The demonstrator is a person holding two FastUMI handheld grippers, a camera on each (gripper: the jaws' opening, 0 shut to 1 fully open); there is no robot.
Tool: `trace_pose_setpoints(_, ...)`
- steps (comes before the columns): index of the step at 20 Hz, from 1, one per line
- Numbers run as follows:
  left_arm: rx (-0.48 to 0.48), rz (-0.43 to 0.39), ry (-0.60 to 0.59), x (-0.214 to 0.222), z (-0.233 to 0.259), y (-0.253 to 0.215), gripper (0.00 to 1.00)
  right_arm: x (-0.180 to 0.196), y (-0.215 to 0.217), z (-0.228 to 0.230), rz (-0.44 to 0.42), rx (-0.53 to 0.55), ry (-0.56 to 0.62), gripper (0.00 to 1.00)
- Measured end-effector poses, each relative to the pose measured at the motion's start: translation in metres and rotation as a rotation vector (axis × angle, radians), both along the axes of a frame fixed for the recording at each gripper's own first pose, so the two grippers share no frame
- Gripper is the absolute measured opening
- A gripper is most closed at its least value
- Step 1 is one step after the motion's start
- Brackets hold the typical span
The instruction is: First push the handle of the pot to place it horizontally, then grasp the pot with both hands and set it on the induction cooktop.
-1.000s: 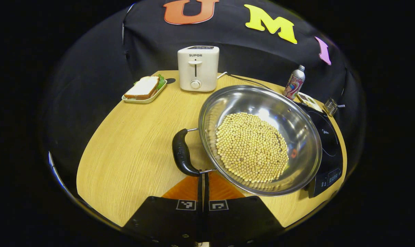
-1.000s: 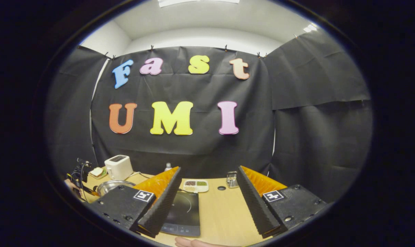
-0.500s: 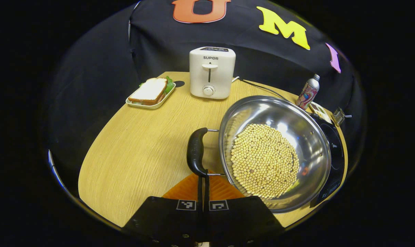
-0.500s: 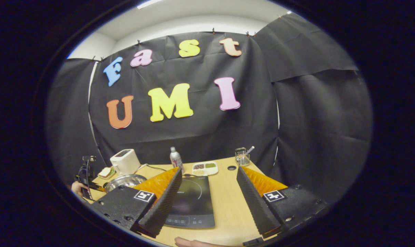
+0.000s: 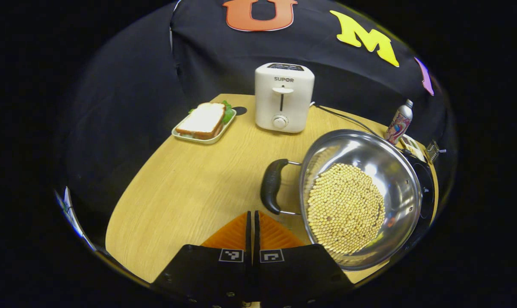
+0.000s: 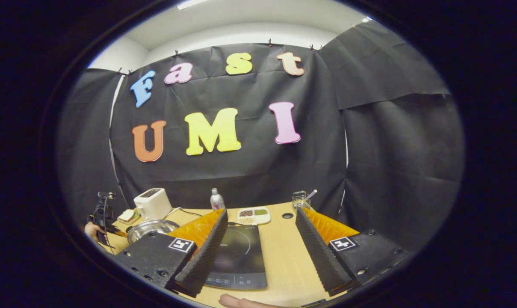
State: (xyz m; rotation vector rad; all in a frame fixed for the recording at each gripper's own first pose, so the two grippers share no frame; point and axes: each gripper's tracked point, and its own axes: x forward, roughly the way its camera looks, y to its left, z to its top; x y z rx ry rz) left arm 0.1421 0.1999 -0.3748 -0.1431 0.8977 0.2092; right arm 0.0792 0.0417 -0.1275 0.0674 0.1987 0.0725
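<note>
Left gripper [image 5: 252,214] hovering low over the near part of the desk [image 5: 177,192], fingers pressed together with nothing between them, tips just short of the pot handle [image 5: 271,186]. Pot [image 5: 361,196] sitting toward the right side of the desk, ahead and to the right of those closed fingers, rim overlapping the edge of the induction cooktop [image 5: 427,188] beyond it. Handle a short black grip on two wire legs, long axis running near-to-far on the pot's left flank, close to the fingertips but apparently not touching. Inside the pot, a heaped layer of pale round beans [image 5: 344,207] covering the bottom.

Right gripper [image 6: 261,239] raised above the desk's near right edge, fingers spread wide and holding nothing, cooktop [image 6: 237,256] lying flat on the desk beyond the gap. Pot [image 6: 149,226] seen from there well off to the left, beside the person's hand [image 6: 91,231] with the other gripper. Left gripper clearly the nearer one to the handle.

At the far edge: toaster [image 5: 284,98], tray [image 5: 198,137] with a sandwich [image 5: 205,120] toward the far left corner, bottle [image 5: 398,122] toward the far right, small divided dish [image 6: 254,216] with dark, pale and green fillings, and a wire holder [image 6: 301,199] with something standing in it.

Likely a pause between nudging and a two-handed lift; pot not yet on the cooktop.
</note>
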Motion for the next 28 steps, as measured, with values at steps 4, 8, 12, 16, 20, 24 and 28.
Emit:
trace_pose_setpoints(4, -0.084, 0.002, -0.074, -0.008, 0.029, -0.008, 0.18, 0.017, 0.018, -0.01, 0.012, -0.042, 0.026, 0.95)
trace_pose_setpoints(8, -0.039, -0.051, -0.08, -0.011, 0.038, -0.018, 0.76, 0.035, 0.047, -0.031, 0.049, -0.065, 0.082, 1.0)
trace_pose_setpoints(12, -0.036, -0.085, -0.117, -0.008, 0.05, -0.03, 0.98, 0.05, 0.079, -0.063, 0.081, -0.103, 0.167, 1.0)
trace_pose_setpoints(16, -0.014, -0.112, -0.167, 0.003, 0.057, -0.038, 0.98, 0.062, 0.12, -0.102, 0.138, -0.102, 0.26, 0.95)
trace_pose_setpoints(20, -0.012, -0.138, -0.19, 0.019, 0.049, -0.044, 0.98, 0.079, 0.163, -0.14, 0.163, -0.097, 0.322, 0.96)
trace_pose_setpoints(24, 0.001, -0.169, -0.135, 0.033, 0.023, -0.043, 0.98, 0.096, 0.211, -0.182, 0.218, -0.122, 0.422, 1.0)
trace_pose_setpoints(28, 0.023, -0.19, -0.066, 0.043, 0.002, -0.035, 0.98, 0.109, 0.243, -0.212, 0.238, -0.112, 0.495, 1.0)
